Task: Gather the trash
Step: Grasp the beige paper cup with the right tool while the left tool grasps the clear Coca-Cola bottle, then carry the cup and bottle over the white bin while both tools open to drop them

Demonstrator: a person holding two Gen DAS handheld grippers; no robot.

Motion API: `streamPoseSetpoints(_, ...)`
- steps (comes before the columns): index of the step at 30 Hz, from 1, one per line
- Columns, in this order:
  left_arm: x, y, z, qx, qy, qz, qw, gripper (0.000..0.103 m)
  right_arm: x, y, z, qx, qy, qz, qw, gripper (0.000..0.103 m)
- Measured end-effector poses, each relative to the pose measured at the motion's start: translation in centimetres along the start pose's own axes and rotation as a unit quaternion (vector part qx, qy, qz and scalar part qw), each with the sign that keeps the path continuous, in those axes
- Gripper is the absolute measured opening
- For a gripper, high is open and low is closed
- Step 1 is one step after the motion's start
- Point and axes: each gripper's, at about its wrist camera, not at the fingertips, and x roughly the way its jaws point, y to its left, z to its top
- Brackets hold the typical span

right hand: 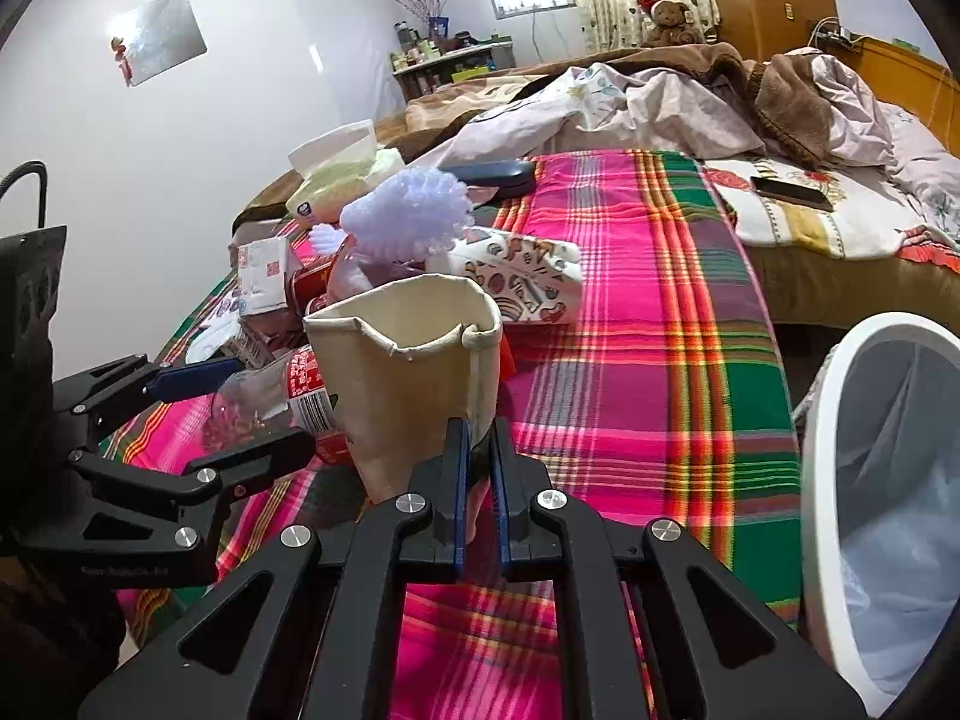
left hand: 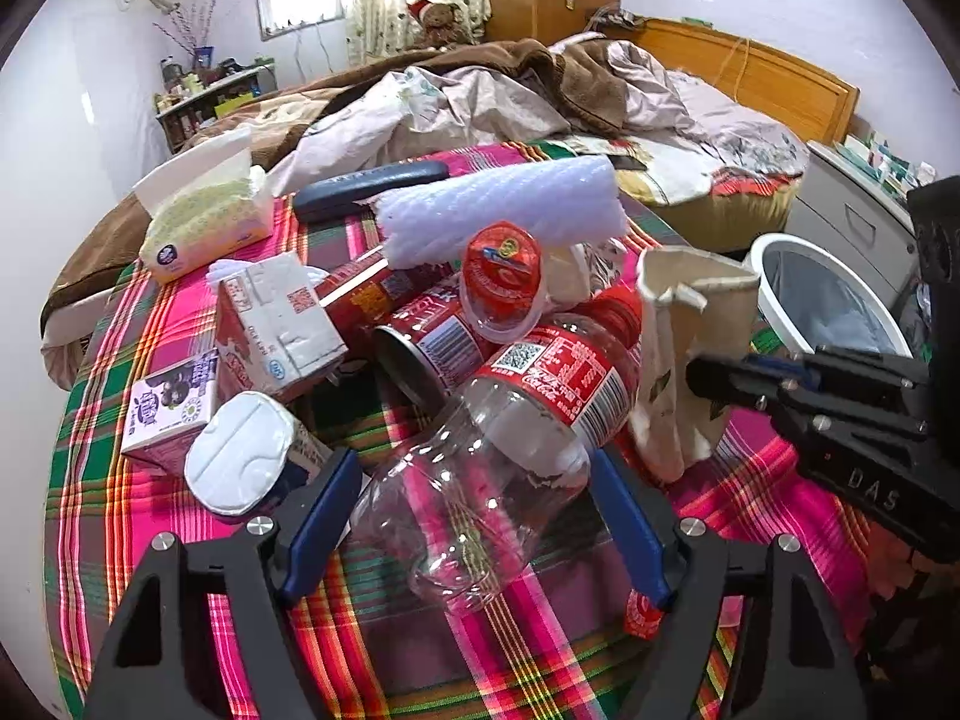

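Note:
A pile of trash lies on the plaid cloth (left hand: 180,498). My left gripper (left hand: 480,468) is open, its blue pads on either side of a clear Coca-Cola bottle (left hand: 516,420); whether they touch it I cannot tell. It also shows in the right wrist view (right hand: 240,408), with the bottle (right hand: 288,390). My right gripper (right hand: 477,444) is shut on the wall of a crumpled cream paper cup (right hand: 414,372), holding it upright. In the left wrist view the cup (left hand: 690,348) stands right of the bottle with the right gripper (left hand: 720,378) on it.
The pile holds red cans (left hand: 432,336), a red-lidded cup (left hand: 504,276), milk cartons (left hand: 276,324), white foam wrap (left hand: 504,210), a tissue pack (left hand: 204,222) and a dark case (left hand: 366,186). A white bin with a liner (right hand: 888,480) stands at the right. An unmade bed (right hand: 660,102) lies behind.

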Motion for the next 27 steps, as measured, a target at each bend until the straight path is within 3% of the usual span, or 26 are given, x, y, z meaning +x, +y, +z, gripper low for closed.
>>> streamPoseSetpoints(8,-0.3,-1.4,1.1,0.052,0.005,-0.019,0.9985,0.079,-1.3,-2.1,0.2,0.032,-0.019,-0.007,0.999,0.007)
streamPoseSetpoints(11,0.4,-2.3,1.7,0.078,0.021,-0.031,0.9962,0.08,-1.8,-2.8,0.2,0.042,-0.026,-0.009,0.999,0.007)
streamPoseSetpoints(14,1.5,-3.3,2.0,0.1,0.043,-0.018,0.9939,0.08,-2.2,-3.5,0.3,0.048,-0.031,-0.009,0.998,0.007)
streamPoseSetpoints(21,3.4,-4.7,2.3,0.112,0.074,-0.01,0.9908,0.079,-2.8,-5.1,0.0,0.067,-0.04,-0.008,0.997,0.007)
streamPoseSetpoints(22,3.4,-5.0,2.2,0.116,0.078,-0.005,0.9901,0.071,-2.9,-5.3,-0.1,0.068,-0.041,-0.008,0.997,0.007)
streamPoseSetpoints(27,2.9,-5.6,2.3,0.109,0.071,0.003,0.9915,0.068,-3.4,-6.4,-0.3,0.079,-0.047,-0.008,0.996,0.007)
